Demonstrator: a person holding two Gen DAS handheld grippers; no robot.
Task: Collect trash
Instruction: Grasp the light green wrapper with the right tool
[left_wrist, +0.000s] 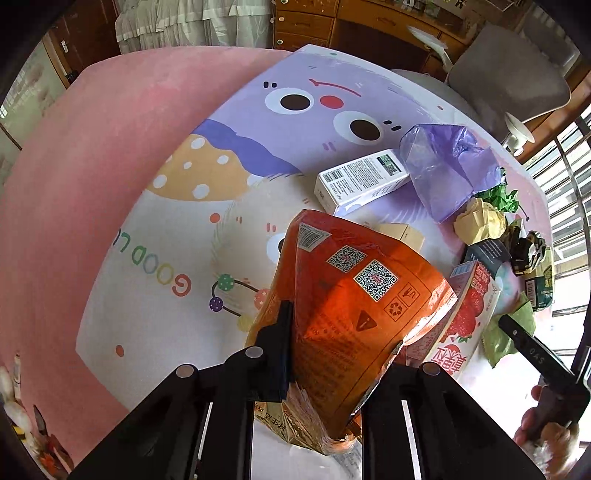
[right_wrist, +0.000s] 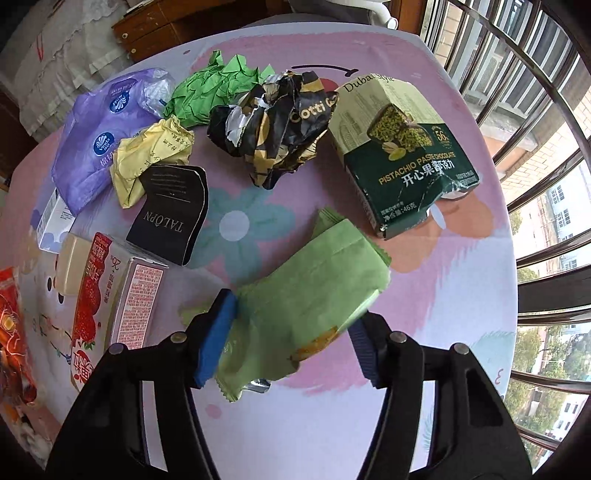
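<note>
My left gripper (left_wrist: 338, 339) is shut on an orange snack bag (left_wrist: 354, 291) and holds it above the cartoon tablecloth (left_wrist: 177, 236). Its left finger (left_wrist: 282, 343) shows, while the bag hides the right one. My right gripper (right_wrist: 293, 314) stands open over a flat light green wrapper (right_wrist: 306, 310), which lies between the blue pads (right_wrist: 216, 332). Beyond it sit a pistachio chocolate box (right_wrist: 402, 158), a crumpled black and gold wrapper (right_wrist: 277, 125), a green paper ball (right_wrist: 210, 88), a yellow paper ball (right_wrist: 151, 158), a black TALOPN card (right_wrist: 170, 214), a purple plastic bag (right_wrist: 96, 136) and a red strawberry carton (right_wrist: 99, 295).
A white box (left_wrist: 360, 179) and a small cream box (left_wrist: 402, 234) lie near the purple bag (left_wrist: 447, 166). A pink cloth (left_wrist: 74, 184) covers the table's left side. A grey chair (left_wrist: 506, 81) stands behind, and window bars (right_wrist: 535, 129) run along the right edge.
</note>
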